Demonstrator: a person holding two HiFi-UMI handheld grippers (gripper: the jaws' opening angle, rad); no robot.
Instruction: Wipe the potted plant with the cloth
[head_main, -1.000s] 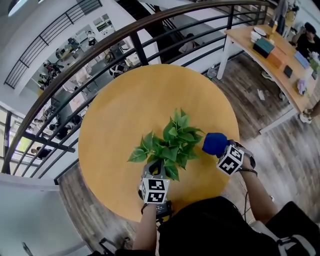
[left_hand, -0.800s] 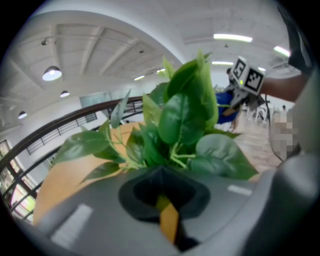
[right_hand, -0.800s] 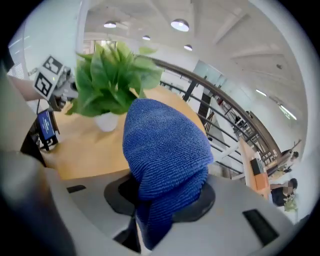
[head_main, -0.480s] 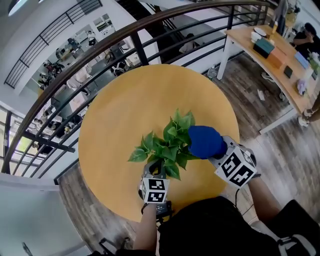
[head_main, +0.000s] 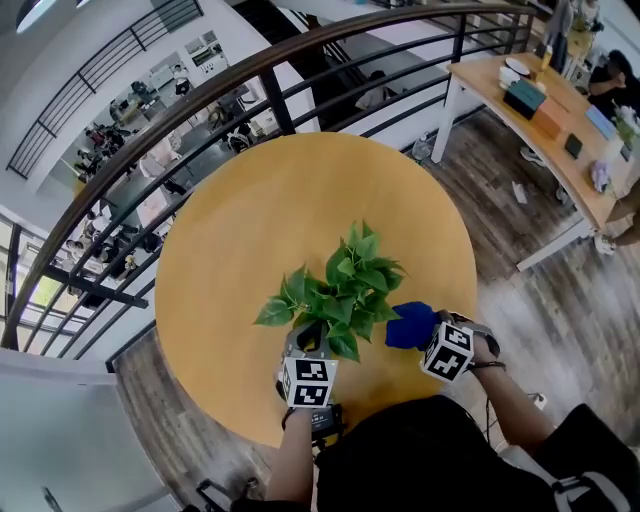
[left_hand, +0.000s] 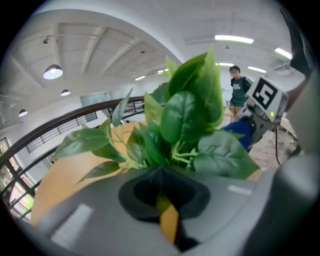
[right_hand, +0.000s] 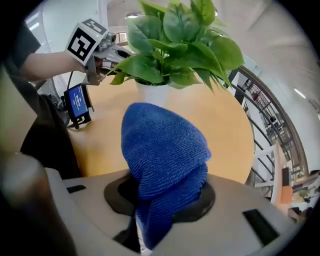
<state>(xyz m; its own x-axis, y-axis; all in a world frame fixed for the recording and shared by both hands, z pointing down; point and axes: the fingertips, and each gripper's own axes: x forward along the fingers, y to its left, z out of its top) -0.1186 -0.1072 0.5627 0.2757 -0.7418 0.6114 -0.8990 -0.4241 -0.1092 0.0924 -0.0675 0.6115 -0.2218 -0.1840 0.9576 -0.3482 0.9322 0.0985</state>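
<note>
right claw (head_main: 427, 336), forearm (head_main: 512, 392) low over the surface (head_main: 250, 215) edge, clamps the blue cloth (head_main: 409, 325) just right of the plant (head_main: 345, 285); left claw (head_main: 312, 337), almost closed and empty, points in under the leaves (left_hand: 192, 107).

The table (head_main: 250, 220) gives free room in the upper half and left of the frame. The plant (head_main: 350, 285) stands at the centre. The left gripper (head_main: 312, 335) and the cloth (head_main: 410, 325) block its lower side.

Grey left gripper (head_main: 312, 338) and right gripper (head_main: 424, 334) (black-and-white marker cubes (head_main: 308, 381)); clothing (head_main: 420, 455) seemingly black.
</note>
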